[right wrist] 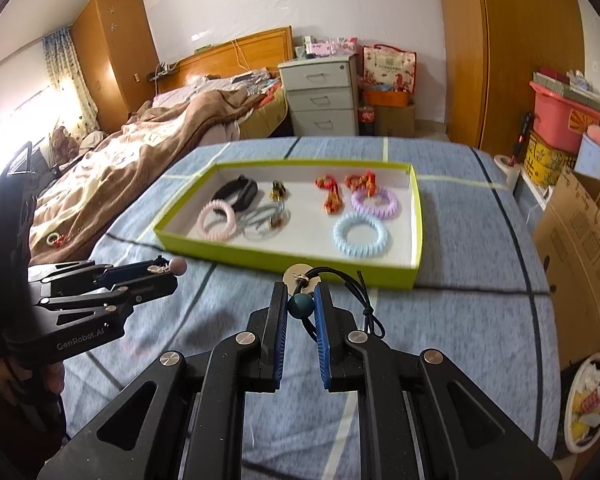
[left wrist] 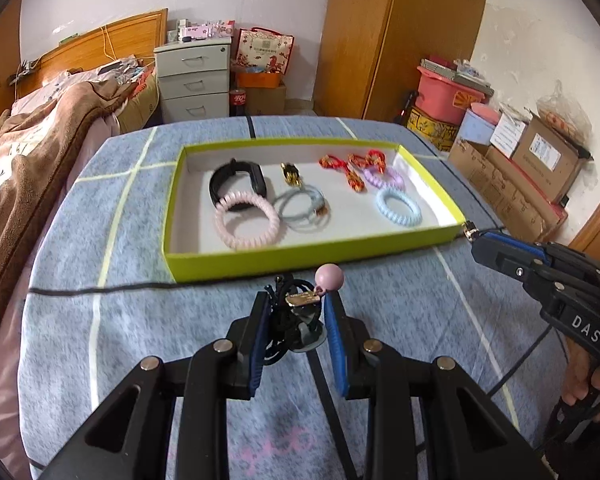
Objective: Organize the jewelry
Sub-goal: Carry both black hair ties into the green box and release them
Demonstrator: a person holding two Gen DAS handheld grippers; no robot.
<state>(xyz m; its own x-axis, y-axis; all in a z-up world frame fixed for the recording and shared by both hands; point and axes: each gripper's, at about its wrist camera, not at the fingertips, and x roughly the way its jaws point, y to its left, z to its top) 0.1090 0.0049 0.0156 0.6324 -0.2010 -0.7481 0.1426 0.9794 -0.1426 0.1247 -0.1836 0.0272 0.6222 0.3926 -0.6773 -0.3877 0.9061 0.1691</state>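
A yellow-green tray [left wrist: 300, 254] [right wrist: 284, 258] lies on the blue checked table. In it are a black band [left wrist: 238, 182], a pink coil ring [left wrist: 246, 220], a grey hair tie [left wrist: 302, 206], a gold clip [left wrist: 291, 174], red knotted cords [left wrist: 352, 164], a purple coil ring [left wrist: 382, 176] and a light-blue coil ring [left wrist: 398, 208]. My left gripper [left wrist: 298, 300] is shut on a black cord tie with a pink bead [left wrist: 329, 277] and gold tag, in front of the tray. My right gripper [right wrist: 300, 292] is shut on a black cord tie with a teal bead [right wrist: 301, 305] and a silver disc, near the tray's front edge.
A bed with a brown blanket [right wrist: 140, 160] is on the left. A grey drawer unit [right wrist: 322, 96] and wardrobe [right wrist: 500, 60] stand behind. Cardboard boxes [left wrist: 512, 184] and a pink bin [left wrist: 446, 90] are to the right. A black cable [left wrist: 108, 289] crosses the table.
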